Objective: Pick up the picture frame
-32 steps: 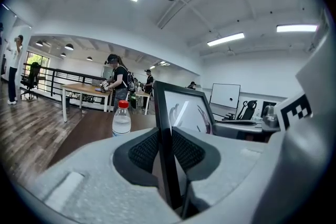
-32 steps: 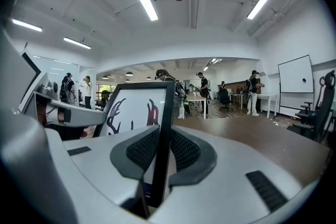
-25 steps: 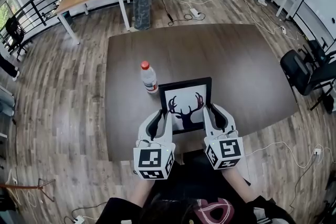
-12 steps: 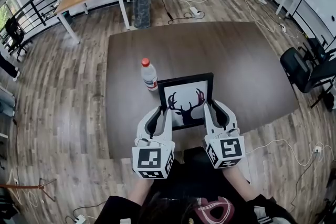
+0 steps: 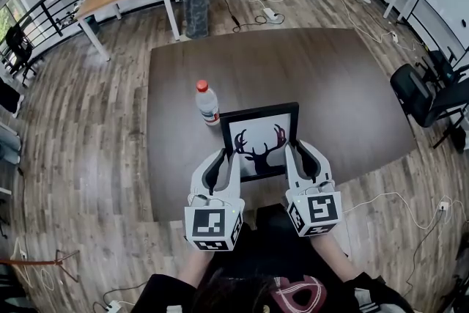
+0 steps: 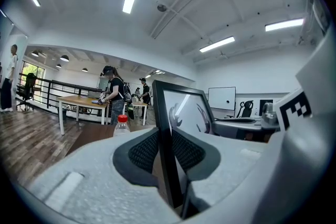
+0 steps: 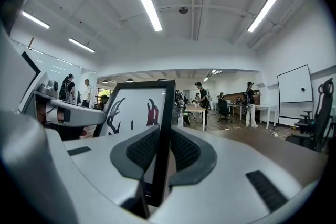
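Currently I have both tools clamped on the picture frame: the left gripper pinches its left edge between its pads, and the right gripper pinches the right edge the same way. Between them the frame stands upright, its deer print facing me, over the near part of the brown table. Whether its lower edge touches the tabletop I cannot tell. A water bottle stands just beside its upper left corner.

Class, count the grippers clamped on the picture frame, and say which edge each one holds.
2. The left gripper clamps the picture frame's left edge; the right gripper clamps its right edge. None is hidden.
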Motion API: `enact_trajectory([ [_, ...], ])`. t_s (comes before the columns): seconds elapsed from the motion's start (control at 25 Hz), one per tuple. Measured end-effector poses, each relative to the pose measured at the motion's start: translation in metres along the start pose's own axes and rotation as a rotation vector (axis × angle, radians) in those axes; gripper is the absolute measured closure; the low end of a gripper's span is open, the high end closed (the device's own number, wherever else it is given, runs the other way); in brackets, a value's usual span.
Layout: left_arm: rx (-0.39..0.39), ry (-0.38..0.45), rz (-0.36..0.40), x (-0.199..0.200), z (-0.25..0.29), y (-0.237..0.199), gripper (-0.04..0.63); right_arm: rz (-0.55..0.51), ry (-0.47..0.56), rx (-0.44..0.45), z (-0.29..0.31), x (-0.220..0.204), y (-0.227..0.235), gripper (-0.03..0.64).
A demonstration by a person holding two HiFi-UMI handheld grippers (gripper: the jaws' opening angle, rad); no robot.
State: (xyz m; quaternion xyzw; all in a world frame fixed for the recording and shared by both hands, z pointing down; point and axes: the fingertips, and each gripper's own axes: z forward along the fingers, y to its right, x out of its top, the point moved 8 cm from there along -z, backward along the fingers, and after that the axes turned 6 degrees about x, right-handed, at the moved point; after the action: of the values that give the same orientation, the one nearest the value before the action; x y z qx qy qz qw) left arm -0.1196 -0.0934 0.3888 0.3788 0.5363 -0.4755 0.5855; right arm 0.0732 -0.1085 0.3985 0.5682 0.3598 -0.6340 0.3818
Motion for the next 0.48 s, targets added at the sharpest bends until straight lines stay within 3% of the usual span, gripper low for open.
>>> enact_trajectory([
  [0.48,0.011,0.000,0.001,-0.0011,0.0018,0.0011,0.514,-0.008,0.006,0.007,0.0015,-0.0016,0.0019,0.545],
])
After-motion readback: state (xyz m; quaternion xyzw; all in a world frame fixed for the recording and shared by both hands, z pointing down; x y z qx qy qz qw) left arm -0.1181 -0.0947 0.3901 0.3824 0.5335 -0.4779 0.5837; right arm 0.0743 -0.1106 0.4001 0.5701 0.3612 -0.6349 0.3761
